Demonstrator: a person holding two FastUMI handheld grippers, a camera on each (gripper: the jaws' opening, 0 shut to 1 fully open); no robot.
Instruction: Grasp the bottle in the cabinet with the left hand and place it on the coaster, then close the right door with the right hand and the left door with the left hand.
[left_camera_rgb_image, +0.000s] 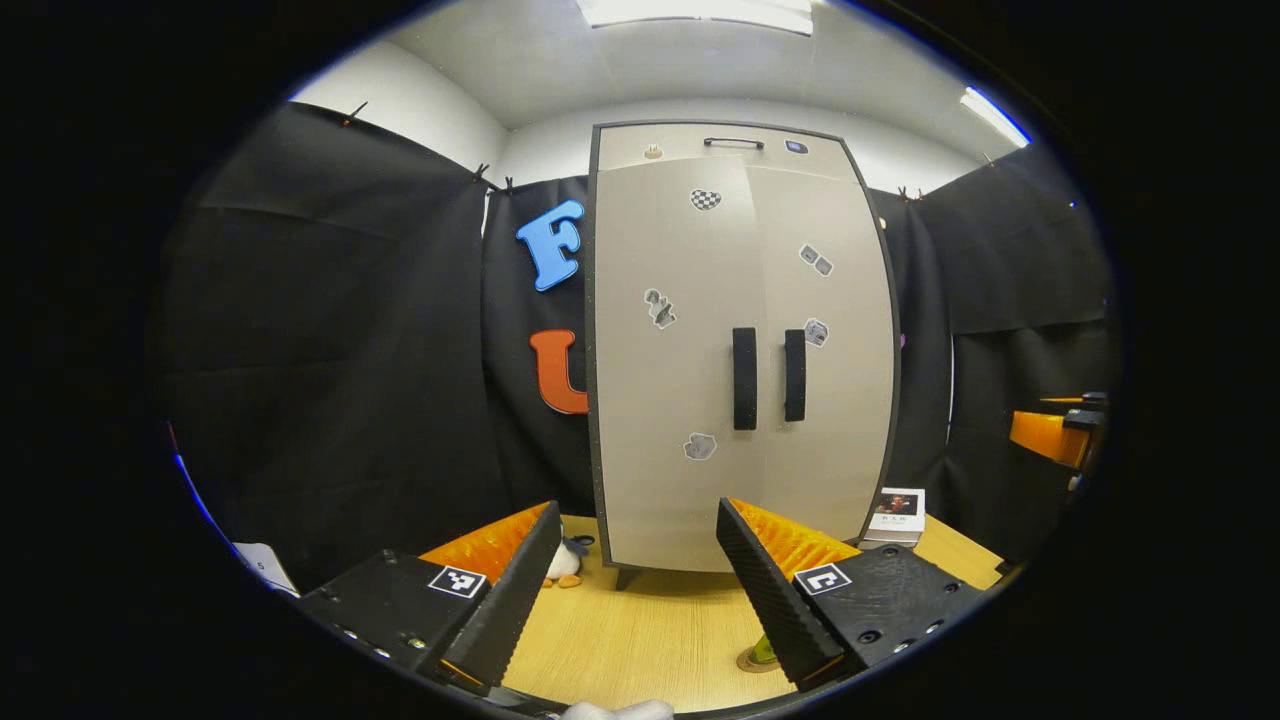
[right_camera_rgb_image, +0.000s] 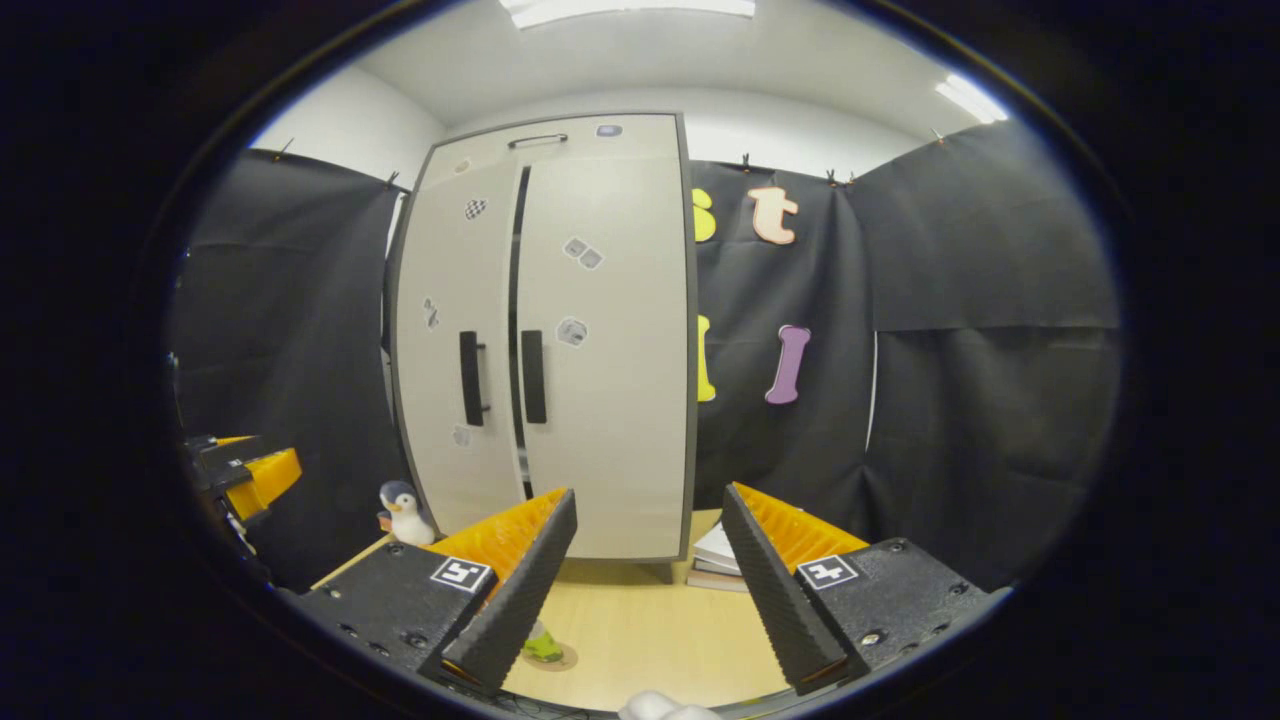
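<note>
1. At the bottom of the left gripper view, the left gripper (left_camera_rgb_image: 635, 575) shows two ribbed, wedge-shaped fingers. Its jaws stand wide apart and hold nothing.
2. At the bottom of the right gripper view, the right gripper (right_camera_rgb_image: 645, 590) has its jaws open wide as well, also empty.
3. Under both lies the light wooden counter (left_camera_rgb_image: 650, 630), smooth, with fine grain.
4. The round flat coaster (right_camera_rgb_image: 555, 657) lies at the lower centre of the right gripper view, partly behind a finger. Something small and green-yellow (right_camera_rgb_image: 541, 645) stands on it. I judge this is the bottle, but too little of it shows to be sure.
5. The tall grey cabinet (left_camera_rgb_image: 740, 330) stands in the middle of the left gripper view, with matte flat doors, a dark frame and small stickers.
6. The right door (right_camera_rgb_image: 605, 340) with its black bar handle looks closed. The left door (right_camera_rgb_image: 455, 340) looks almost closed, but a thin dark gap runs between the two in the right gripper view.
7. My judgement: the placing and the right door seem done; the left door perhaps needs a last push.
8. A small plush penguin (right_camera_rgb_image: 403, 512) and stacked books (right_camera_rgb_image: 722, 555) sit beside the cabinet foot.
</note>
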